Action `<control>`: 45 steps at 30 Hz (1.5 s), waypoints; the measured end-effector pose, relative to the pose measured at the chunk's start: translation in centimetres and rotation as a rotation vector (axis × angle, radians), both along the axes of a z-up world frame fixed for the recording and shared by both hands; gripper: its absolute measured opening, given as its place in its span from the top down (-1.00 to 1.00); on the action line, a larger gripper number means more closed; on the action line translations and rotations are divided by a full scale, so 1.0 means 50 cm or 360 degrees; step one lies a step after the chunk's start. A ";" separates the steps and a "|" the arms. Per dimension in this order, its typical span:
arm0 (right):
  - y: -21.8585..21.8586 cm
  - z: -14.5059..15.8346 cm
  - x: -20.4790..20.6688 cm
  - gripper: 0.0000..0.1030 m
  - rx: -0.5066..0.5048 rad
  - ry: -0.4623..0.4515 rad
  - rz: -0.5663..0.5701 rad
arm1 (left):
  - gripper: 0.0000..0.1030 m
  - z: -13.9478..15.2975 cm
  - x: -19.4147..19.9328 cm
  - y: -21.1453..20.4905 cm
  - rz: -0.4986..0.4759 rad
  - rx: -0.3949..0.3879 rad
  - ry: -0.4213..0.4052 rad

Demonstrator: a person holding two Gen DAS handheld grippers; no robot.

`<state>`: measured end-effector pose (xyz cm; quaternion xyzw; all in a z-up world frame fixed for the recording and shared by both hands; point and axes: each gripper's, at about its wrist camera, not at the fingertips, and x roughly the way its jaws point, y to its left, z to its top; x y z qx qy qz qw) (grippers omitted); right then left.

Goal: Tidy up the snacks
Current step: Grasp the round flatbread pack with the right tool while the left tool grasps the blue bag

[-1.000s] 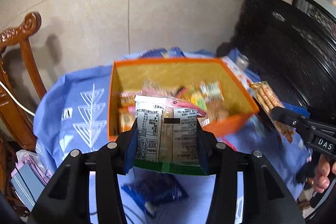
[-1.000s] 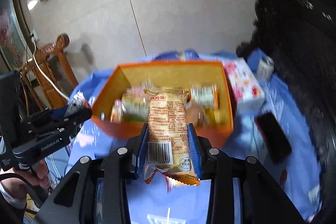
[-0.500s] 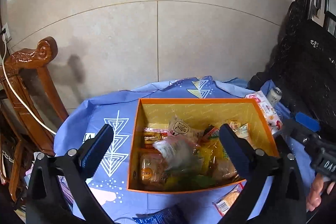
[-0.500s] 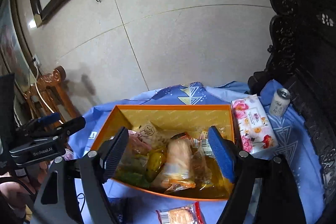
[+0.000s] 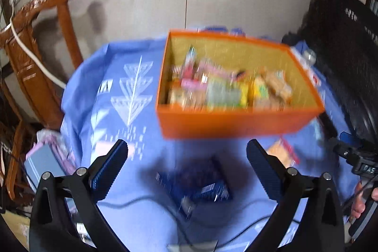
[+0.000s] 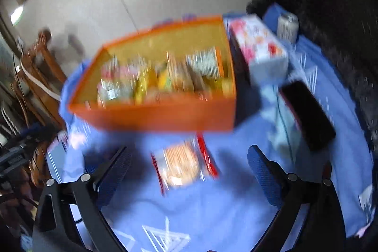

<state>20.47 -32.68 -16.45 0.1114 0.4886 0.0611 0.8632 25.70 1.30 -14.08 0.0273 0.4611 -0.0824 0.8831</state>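
An orange box [image 5: 236, 121] full of mixed snack packets stands on the blue tablecloth [image 5: 113, 110]. My left gripper [image 5: 186, 148] hangs open and empty above a dark blue packet [image 5: 198, 183] that lies in front of the box. A red-edged biscuit packet [image 6: 182, 167] lies on the cloth before the box [image 6: 160, 115]. Above it my right gripper [image 6: 189, 150] has its jaws opening wide, with nothing pressed between the pads. The same packet [image 5: 282, 154] shows right of the left gripper. Both views are blurred.
A flowered tissue pack [image 6: 259, 49], a drink can [image 6: 288, 25] and a black phone [image 6: 307, 115] lie right of the box. A carved wooden chair [image 5: 42, 39] stands left of the table. A cable [image 5: 146, 202] runs across the cloth near the front edge.
Both grippers let go of their snack packets over the box and opened wide. They then drew back and sank toward the cloth in front of the box.
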 end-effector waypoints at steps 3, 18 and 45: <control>0.024 -0.051 -0.029 -0.93 -0.0070 0.0095 0.0072 | -0.91 -0.025 -0.039 0.026 0.0017 0.0001 0.0038; 0.157 -0.208 0.081 -0.93 -0.0409 0.0203 0.0495 | -0.91 -0.072 -0.073 0.098 0.0136 -0.0130 0.0145; 0.120 -0.219 0.043 -0.43 -0.0298 0.0148 0.0507 | -0.91 -0.211 -0.014 0.013 -0.0078 -0.0017 0.0344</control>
